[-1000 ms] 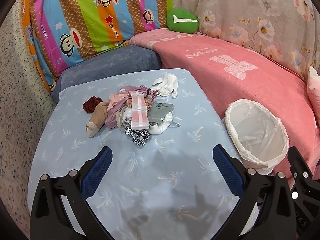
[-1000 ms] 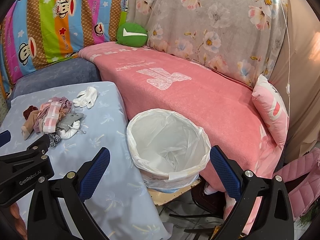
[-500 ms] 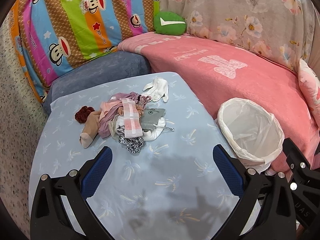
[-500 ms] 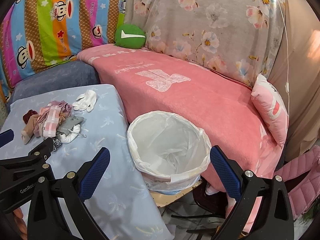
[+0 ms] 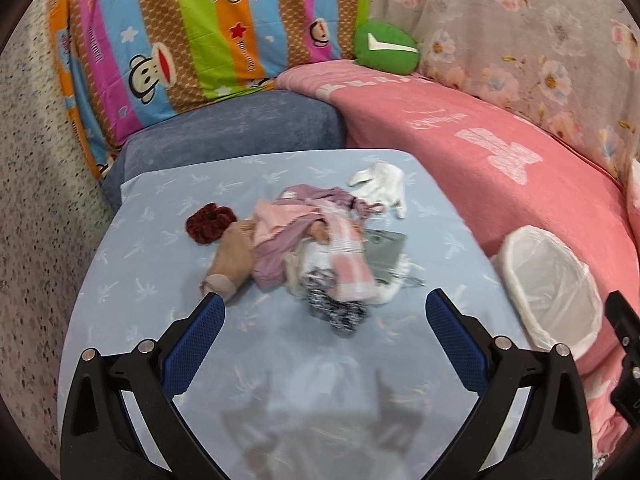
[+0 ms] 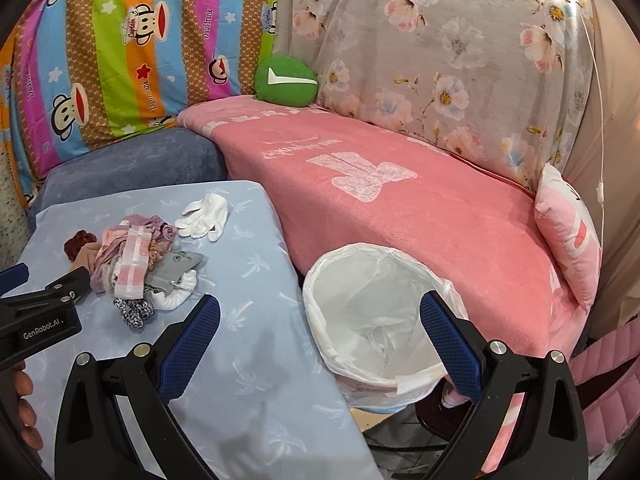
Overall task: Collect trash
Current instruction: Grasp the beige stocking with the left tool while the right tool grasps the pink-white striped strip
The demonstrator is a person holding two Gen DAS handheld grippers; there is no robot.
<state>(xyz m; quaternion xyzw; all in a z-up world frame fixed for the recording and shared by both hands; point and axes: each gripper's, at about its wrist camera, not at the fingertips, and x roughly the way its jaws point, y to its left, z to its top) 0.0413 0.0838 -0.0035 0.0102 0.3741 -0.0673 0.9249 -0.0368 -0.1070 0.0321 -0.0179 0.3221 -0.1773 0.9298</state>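
**A:** Trash-wise, your left camera shows a pile of clothes (image 5: 320, 252) mid-table (image 5: 132, 280), white glove (image 5: 382, 186) just behind it. Your left gripper (image 5: 325, 342) hangs spread wide, holding nothing, just short of the pile.

**B:** And your right camera: right gripper (image 6: 319, 334) also gaping and empty, over the lined bin (image 6: 380, 316) beside the table.

- Looks like a home living room: pink blanket (image 6: 400, 208) over a sofa at 1 o'clock
- Cartoon-monkey sheet (image 6: 120, 40) at 11, floral curtain (image 6: 440, 40) at 12
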